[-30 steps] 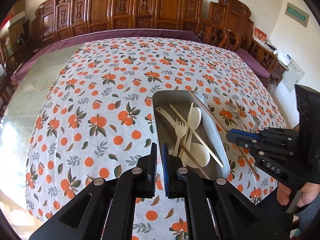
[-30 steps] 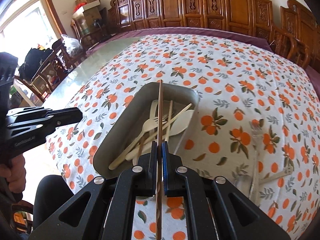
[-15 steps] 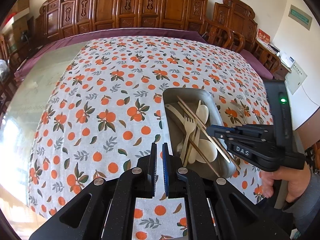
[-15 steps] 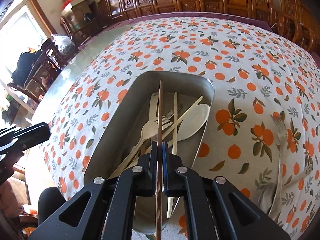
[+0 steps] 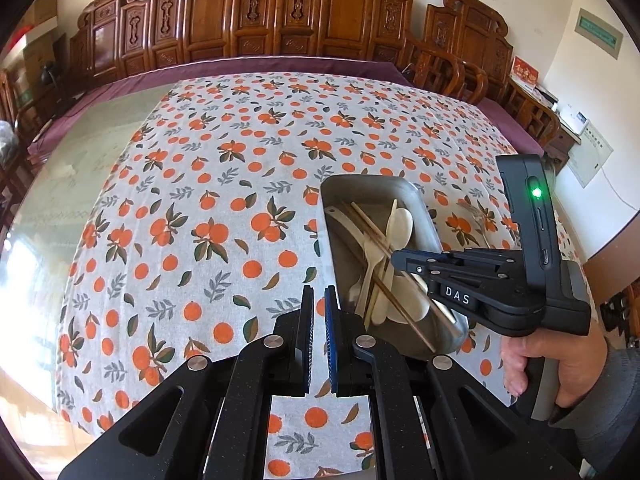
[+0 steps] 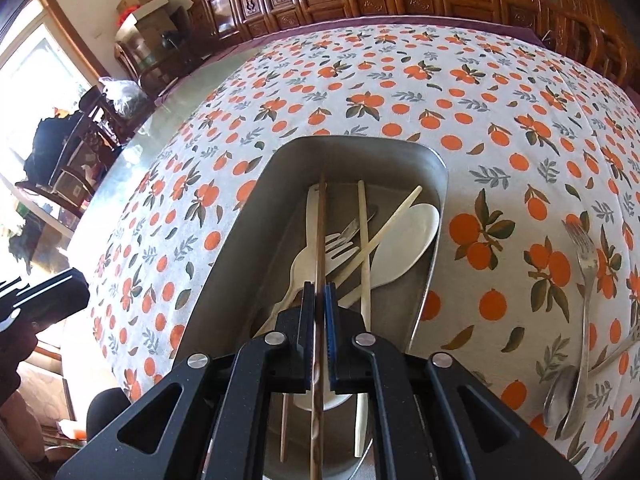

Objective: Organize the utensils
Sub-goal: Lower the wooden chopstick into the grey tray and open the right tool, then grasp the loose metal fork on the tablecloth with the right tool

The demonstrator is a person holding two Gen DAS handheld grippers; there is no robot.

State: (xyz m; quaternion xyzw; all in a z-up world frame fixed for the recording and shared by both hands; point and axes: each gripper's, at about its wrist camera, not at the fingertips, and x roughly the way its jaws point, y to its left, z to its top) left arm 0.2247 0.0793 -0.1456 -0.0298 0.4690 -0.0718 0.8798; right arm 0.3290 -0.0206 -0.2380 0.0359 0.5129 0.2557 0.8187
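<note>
Pinching a dark brown chopstick (image 6: 319,248) between its pads, our right gripper (image 6: 319,294) hangs low over the metal tray (image 6: 248,216), the stick running lengthwise above the things inside. In the left wrist view the same gripper (image 5: 396,257) reaches in from the right over the tray (image 5: 424,216), gripped by our right hand (image 5: 560,360).

Our left gripper (image 5: 319,300) stands with its pads a narrow slit apart and nothing between them, over the bare cloth just left of the tray's near corner.

In the tray we see a pale fork (image 6: 320,252), a pale spoon (image 6: 404,240) lying toward the right wall, and two light chopsticks (image 6: 362,248), one straight along the tray and one crossing it at a slant. A further grey metal piece lies under them; we cannot tell what it is.

On the orange-print tablecloth (image 6: 400,80) to the right of the tray lies a metal fork (image 6: 586,304) with its tines pointing away from us, touching a metal spoon (image 6: 558,396) near its handle end. Carved wooden chairs (image 5: 280,20) line the far side of the table.
</note>
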